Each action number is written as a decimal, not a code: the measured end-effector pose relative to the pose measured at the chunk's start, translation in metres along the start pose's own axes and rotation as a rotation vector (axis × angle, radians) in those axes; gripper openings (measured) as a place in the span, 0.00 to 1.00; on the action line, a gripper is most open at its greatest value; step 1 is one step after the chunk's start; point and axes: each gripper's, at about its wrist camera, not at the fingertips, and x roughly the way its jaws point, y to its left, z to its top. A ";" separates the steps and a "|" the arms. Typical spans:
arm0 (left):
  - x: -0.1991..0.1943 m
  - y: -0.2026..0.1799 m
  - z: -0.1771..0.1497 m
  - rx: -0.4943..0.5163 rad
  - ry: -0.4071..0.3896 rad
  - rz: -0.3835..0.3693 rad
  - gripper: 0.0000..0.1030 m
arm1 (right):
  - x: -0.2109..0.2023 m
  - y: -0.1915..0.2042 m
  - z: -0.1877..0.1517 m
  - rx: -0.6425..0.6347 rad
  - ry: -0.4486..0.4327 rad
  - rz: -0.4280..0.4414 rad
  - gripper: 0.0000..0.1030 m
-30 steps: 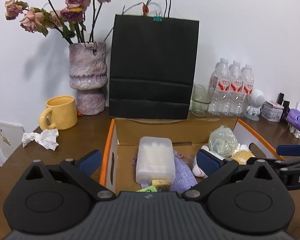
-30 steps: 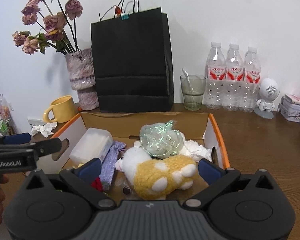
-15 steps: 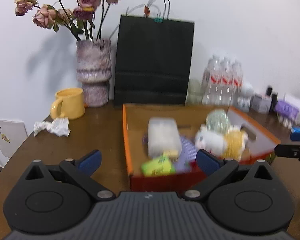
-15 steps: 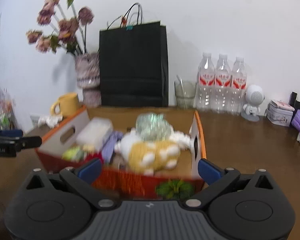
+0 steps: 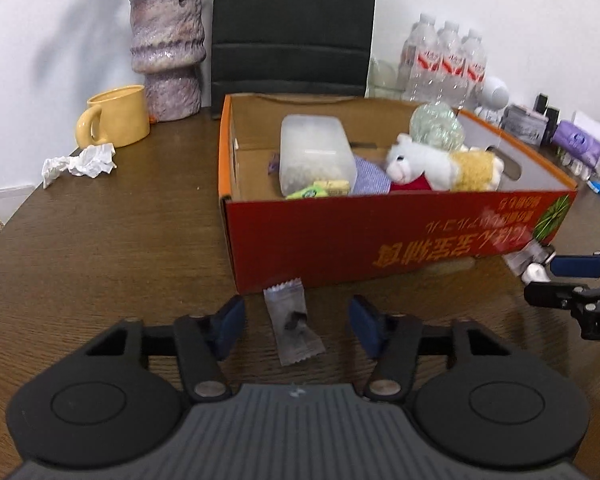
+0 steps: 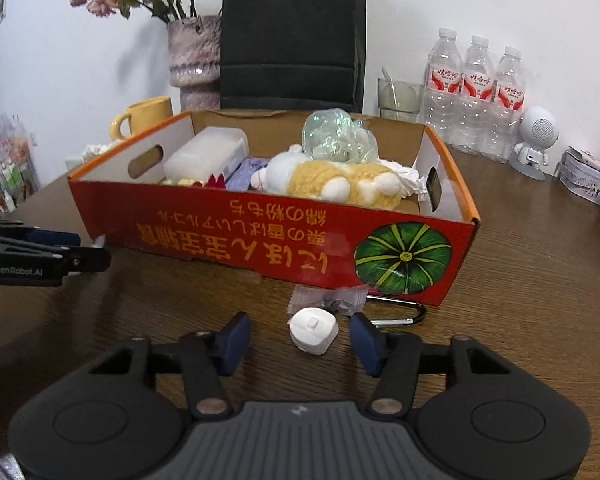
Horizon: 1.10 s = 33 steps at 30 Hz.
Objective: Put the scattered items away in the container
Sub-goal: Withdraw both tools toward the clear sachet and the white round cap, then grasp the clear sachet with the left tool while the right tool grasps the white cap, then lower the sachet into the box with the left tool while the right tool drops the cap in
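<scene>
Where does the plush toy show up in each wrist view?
Left wrist: the plush toy lies at the right of the box, upper right of centre, white head pointing left.
Right wrist: the plush toy lies in the box at middle, just above centre, its yellow body toward the camera.
Shared landmark: the black bag behind the box.

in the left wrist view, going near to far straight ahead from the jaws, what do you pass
Clear candy wrapper on the table between the open jaws → red cardboard box → frosted plastic container inside the box → black paper bag against the wall.
</scene>
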 end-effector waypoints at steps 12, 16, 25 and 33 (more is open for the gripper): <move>-0.006 -0.001 -0.004 -0.011 -0.021 -0.044 0.17 | -0.004 0.000 -0.004 0.018 -0.023 0.031 0.22; -0.015 -0.004 -0.006 -0.014 -0.052 -0.070 0.14 | -0.009 0.000 -0.004 0.030 -0.041 0.046 0.22; -0.027 -0.010 -0.008 -0.009 -0.081 -0.113 0.11 | -0.020 -0.002 -0.005 0.048 -0.069 0.058 0.22; -0.063 -0.016 0.020 -0.003 -0.222 -0.191 0.10 | -0.048 -0.006 0.022 0.043 -0.186 0.072 0.23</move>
